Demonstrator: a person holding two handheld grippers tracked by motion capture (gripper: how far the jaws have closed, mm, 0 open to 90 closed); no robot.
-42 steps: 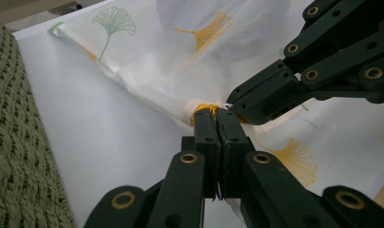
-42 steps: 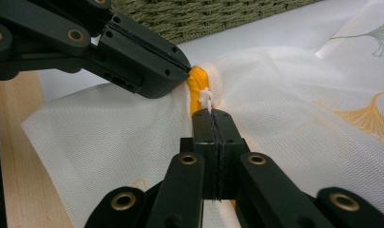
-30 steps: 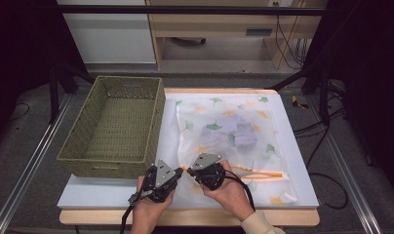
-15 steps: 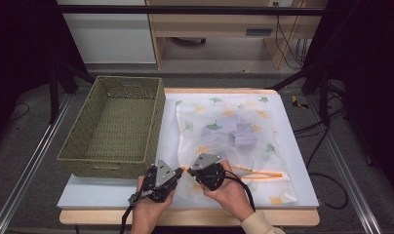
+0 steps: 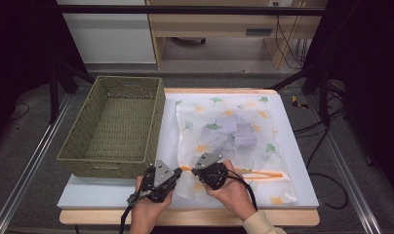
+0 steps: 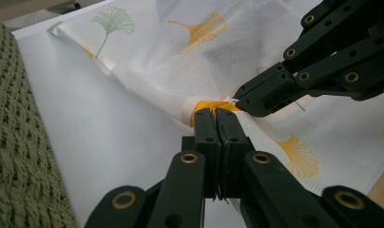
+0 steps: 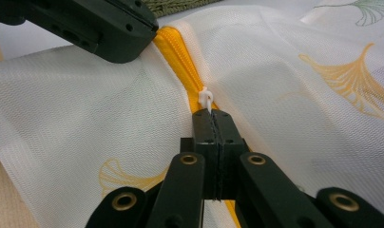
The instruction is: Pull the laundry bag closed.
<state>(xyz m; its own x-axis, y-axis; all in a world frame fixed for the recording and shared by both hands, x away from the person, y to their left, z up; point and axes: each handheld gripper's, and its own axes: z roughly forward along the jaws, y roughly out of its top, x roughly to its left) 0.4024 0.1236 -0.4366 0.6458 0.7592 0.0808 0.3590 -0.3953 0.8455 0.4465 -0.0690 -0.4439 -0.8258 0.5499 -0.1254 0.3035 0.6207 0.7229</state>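
bag: the mesh laundry bag (image 5: 229,141) lies flat on the table (image 5: 292,146), right of the wicker basket (image 5: 114,126).
left gripper (image 6: 217,118): your jaws are pressed together, pinching the yellow zipper's (image 7: 178,50) end at the bag's near left corner.
right gripper (image 7: 213,116): jaws clamped on the white zipper pull (image 7: 205,99), just beside the left one.
key relation: in the high view the zipper runs off to the right along the near edge, so your right hand does the pulling (left just anchors, i reckon).

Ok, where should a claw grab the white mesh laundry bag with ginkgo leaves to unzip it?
Grip the small white zipper pull, coming along the yellow zipper from its closed side; the tab stands up from the flat white mesh laundry bag.
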